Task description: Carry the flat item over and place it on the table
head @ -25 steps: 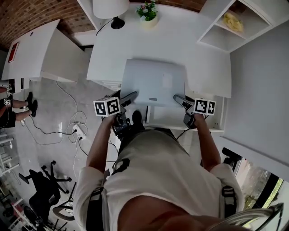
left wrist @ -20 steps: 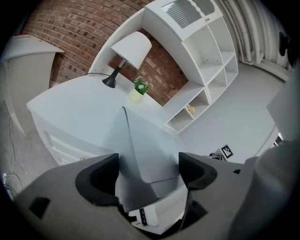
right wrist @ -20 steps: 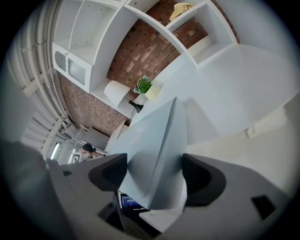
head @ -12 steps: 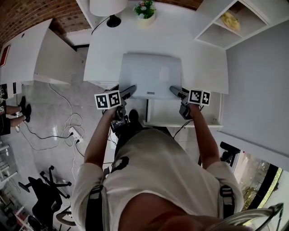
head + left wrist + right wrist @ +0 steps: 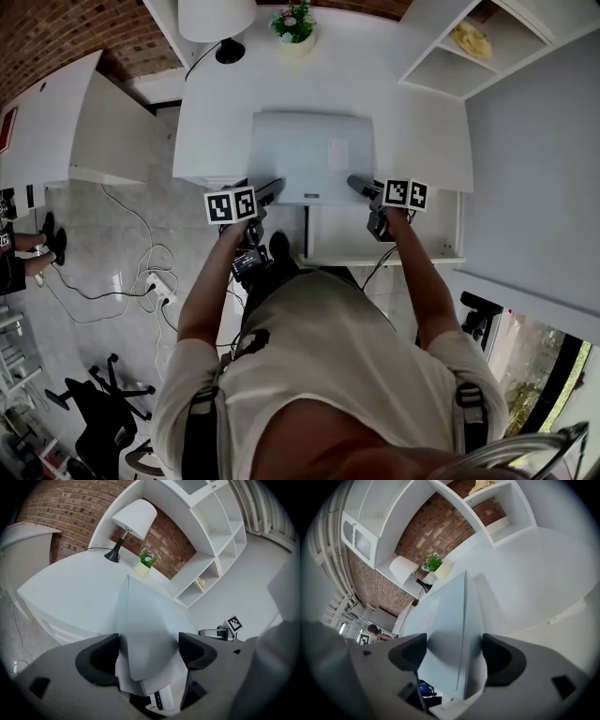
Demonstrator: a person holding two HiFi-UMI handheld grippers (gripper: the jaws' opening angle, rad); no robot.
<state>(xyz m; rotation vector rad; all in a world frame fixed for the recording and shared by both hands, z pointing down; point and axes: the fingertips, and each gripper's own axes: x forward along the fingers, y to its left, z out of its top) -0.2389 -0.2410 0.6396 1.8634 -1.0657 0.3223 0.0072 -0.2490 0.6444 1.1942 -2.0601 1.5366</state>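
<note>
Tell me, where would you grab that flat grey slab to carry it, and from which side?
At its two near corners, coming from the person's side. The flat item is broad and thin, so one hold would likely let it tip; the left gripper and right gripper each clamp a near corner, which holds it level over the table.

Grey T-shirt point(image 5: 328, 366), black shoulder straps point(image 5: 472, 412)

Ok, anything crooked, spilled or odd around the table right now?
Nothing stands out. The flat item is square to the table, gripped at its near corners by the left claw and right claw; only its near edge overhangs the front. The lamp and plant stand upright.
</note>
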